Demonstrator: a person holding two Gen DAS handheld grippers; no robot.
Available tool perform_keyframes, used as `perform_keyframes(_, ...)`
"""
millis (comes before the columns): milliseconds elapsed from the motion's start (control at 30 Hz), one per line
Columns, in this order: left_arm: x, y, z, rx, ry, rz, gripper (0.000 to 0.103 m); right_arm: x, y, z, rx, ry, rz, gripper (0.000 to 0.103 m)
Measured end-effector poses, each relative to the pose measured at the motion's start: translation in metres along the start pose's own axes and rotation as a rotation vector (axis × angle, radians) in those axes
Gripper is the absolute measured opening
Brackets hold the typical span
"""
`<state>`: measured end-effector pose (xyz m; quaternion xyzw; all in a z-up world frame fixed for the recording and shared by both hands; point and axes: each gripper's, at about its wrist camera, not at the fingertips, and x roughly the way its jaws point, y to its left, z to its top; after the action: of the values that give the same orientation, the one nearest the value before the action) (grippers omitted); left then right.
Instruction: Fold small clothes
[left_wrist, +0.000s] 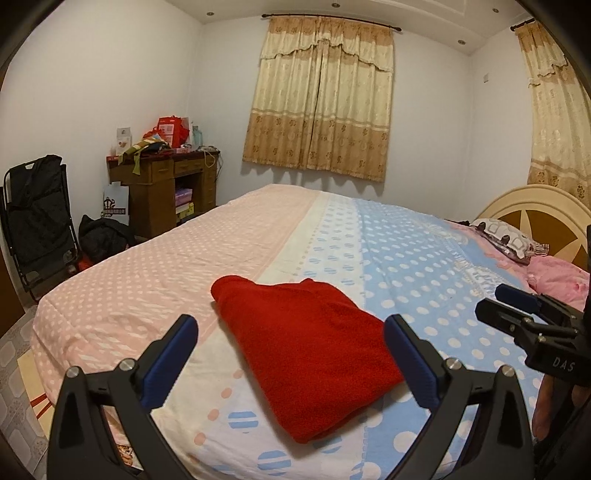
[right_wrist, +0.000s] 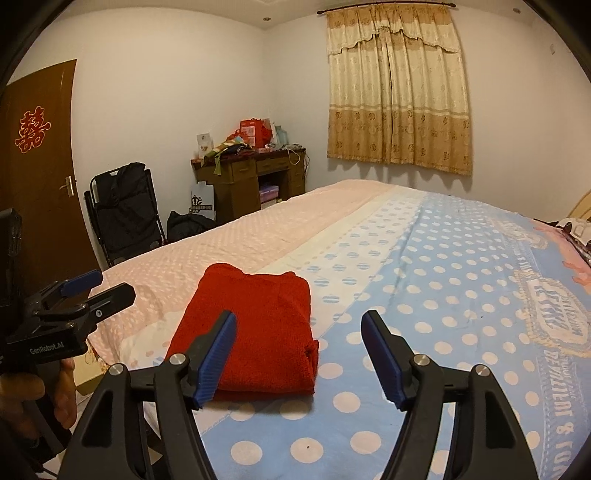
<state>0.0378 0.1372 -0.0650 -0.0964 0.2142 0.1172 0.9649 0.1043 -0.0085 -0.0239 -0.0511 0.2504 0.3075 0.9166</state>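
Cloth: a red cloth (left_wrist: 303, 350) (right_wrist: 258, 332) lies folded in a flat, thick rectangle on the bed, near its front edge, where the pink and the blue parts of the cover meet.
Left gripper: the left gripper (left_wrist: 291, 358) (right_wrist: 79, 286) has its jaws wide apart and holds nothing; it hangs above the cloth without touching it. In the right wrist view it is at 9 o'clock.
Right gripper: the right gripper (right_wrist: 299, 354) (left_wrist: 511, 297) also stands wide open and empty; the cloth is at 11 o'clock from it. In the left wrist view it is at 3 o'clock.
Bed: the bed (left_wrist: 424, 258) (right_wrist: 443, 258) has a dotted cover, pink on the left and blue on the right.
Pillow: a pillow (left_wrist: 506, 236) lies at the headboard, at 2 o'clock.
Desk: a brown desk (left_wrist: 173, 188) (right_wrist: 255, 177) with many things on it stands at the far wall, at 11 o'clock.
Curtain: a beige curtain (left_wrist: 321, 96) (right_wrist: 399, 88) hangs at 12 o'clock.
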Motion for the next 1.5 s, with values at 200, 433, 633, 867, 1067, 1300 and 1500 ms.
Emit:
perform_keyframes(200, -0.003, -0.002, -0.001, 0.004, -0.003, -0.004, 0.103, -0.005, 0.006, -0.002, -0.011, -0.005, 0.004, 0.072)
perform_keyframes(433, -0.005, -0.004, -0.001, 0.007, -0.004, -0.007, 0.103, -0.007, 0.006, -0.004, -0.009, -0.002, 0.006, 0.072)
perform_keyframes(633, -0.006, -0.006, -0.001, 0.010, -0.003, -0.008, 0.103, -0.010, 0.005, -0.004, -0.005, -0.006, 0.008, 0.072)
perform_keyframes(867, -0.003, -0.009, -0.003, 0.021, 0.002, -0.009, 0.103, -0.010, 0.005, -0.004, -0.005, -0.005, 0.009, 0.072)
perform_keyframes(1067, -0.002, -0.010, -0.004, 0.028, 0.007, -0.005, 0.103, -0.014, 0.006, -0.003, -0.002, -0.014, 0.008, 0.072)
perform_keyframes(1300, 0.001, -0.012, -0.004, 0.043, 0.019, 0.002, 0.103, -0.015, 0.006, -0.003, -0.003, -0.015, 0.009, 0.072)
perform_keyframes(1500, 0.000, -0.012, -0.002, 0.046, 0.018, 0.011, 0.103, -0.020, 0.009, 0.000, -0.004, -0.033, 0.016, 0.072)
